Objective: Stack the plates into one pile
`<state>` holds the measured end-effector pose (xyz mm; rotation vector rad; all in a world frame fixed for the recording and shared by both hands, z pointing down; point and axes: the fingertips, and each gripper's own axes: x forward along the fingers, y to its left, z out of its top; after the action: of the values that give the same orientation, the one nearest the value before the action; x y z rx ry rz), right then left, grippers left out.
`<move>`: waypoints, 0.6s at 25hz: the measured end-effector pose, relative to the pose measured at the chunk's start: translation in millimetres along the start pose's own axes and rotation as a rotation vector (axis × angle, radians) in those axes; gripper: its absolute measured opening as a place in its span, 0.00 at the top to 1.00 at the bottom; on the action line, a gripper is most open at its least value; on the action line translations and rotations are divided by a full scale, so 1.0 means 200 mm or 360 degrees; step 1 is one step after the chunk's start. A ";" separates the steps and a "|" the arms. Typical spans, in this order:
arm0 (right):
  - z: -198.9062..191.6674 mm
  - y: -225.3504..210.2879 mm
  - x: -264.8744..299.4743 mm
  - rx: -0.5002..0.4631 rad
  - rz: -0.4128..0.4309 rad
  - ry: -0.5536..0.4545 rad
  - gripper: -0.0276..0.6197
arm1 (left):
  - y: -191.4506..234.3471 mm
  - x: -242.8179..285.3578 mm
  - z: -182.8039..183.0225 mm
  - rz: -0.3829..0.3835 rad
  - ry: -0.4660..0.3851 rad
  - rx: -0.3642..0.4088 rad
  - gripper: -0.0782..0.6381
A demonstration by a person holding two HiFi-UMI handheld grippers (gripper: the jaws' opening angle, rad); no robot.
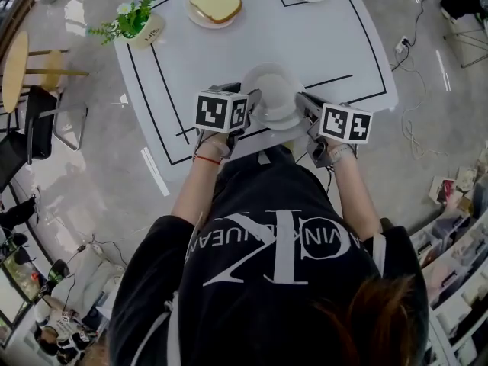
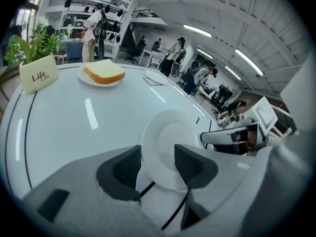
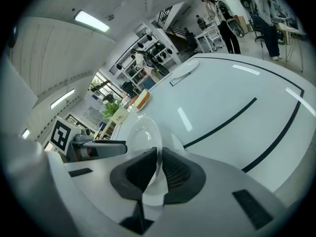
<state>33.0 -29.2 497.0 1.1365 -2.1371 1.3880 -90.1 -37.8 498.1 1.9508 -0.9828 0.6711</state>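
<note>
Tilting over the near edge of the white table [image 1: 229,59], the white plate [image 1: 272,90] is clamped at one rim by the right tongs [image 3: 159,158], while its opposite rim is only straddled by the left tongs [image 2: 158,158], spread apart without pressing.

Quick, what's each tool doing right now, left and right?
Left tool: open, with the white plate rim between its jaws, not gripped.
Right tool: closed on that plate's rim.

I read "Life" twice on white planter [image 2: 38,74]; big "CK" upside down on black shirt [image 1: 229,296]; smaller print unclear.
</note>
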 end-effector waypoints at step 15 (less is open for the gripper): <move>-0.08 -0.10 -0.06 -0.0245 -0.0122 0.0049 0.87 | -0.11 0.08 -0.12 0.0039 0.0171 0.0242 0.59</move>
<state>54.5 -13.6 508.6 1.1176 -2.1151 1.1784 -66.1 -15.9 512.1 2.0132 -0.9138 0.8775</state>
